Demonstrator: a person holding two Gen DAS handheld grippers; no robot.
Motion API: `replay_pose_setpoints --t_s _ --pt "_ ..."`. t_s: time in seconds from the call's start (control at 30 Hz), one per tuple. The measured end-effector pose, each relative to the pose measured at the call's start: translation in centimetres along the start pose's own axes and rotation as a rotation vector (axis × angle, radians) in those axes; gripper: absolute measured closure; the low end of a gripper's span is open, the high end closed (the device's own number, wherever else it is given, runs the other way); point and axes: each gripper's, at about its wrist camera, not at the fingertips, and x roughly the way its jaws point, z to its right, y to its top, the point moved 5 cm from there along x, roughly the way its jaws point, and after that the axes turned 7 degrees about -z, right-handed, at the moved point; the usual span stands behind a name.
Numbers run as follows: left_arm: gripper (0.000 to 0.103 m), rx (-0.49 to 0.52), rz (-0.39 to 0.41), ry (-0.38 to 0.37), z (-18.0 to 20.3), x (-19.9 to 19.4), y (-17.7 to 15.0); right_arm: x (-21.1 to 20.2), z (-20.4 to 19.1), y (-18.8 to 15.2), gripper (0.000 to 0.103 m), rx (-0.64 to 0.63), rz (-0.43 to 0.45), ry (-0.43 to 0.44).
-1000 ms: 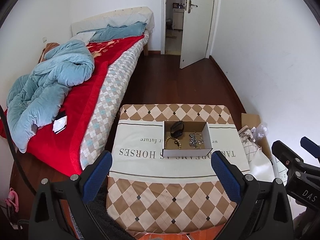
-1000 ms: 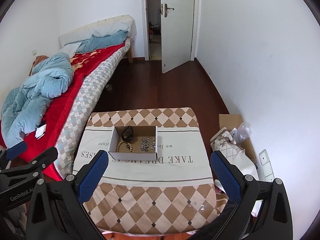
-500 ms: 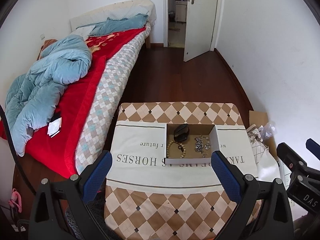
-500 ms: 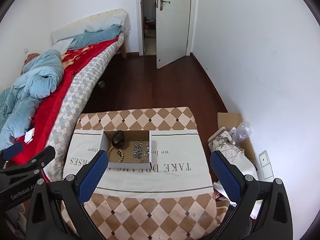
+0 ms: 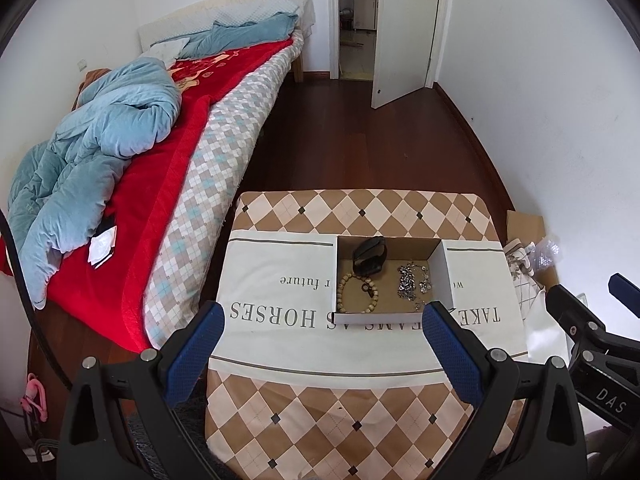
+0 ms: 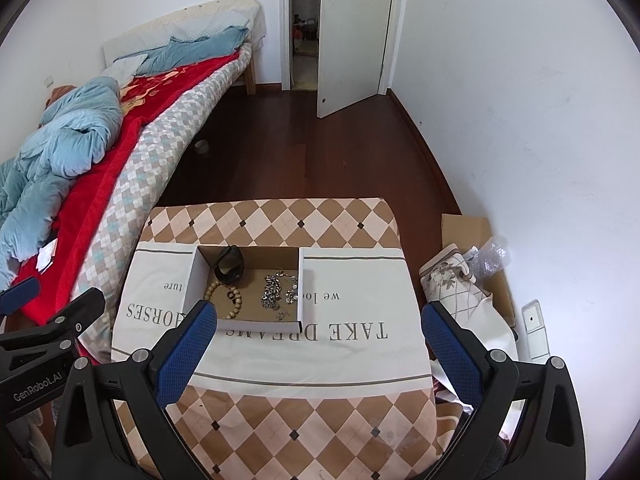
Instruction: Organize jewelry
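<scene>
Cardboard, shallow and rectangular, the open box sits mid-counter on a cloth printed with lettering. Inside the box lie a ring of pale wooden beads at its left, a glossy black bangle propped against its far wall, and a tangle of silvery chain toward its right. Diamond-checked fabric covers the counter around the box. Each hand-held gripper, left and right, has its blue textured pads spread wide, holding nothing. Compared with a second ago, both views have closed in on the box.
</scene>
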Motion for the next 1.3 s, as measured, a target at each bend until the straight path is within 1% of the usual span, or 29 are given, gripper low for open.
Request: replay_pose_setpoints --t_s 0.97,1.3 --pt "0.002 -0.003 0.011 0.005 0.0 -0.1 -0.1 0.2 -0.1 0.1 0.0 -0.005 0.001 0.004" --pt "0.002 -0.001 0.034 0.002 0.5 -1.1 0.1 -0.3 0.0 0.4 0.0 0.006 0.009 0.012"
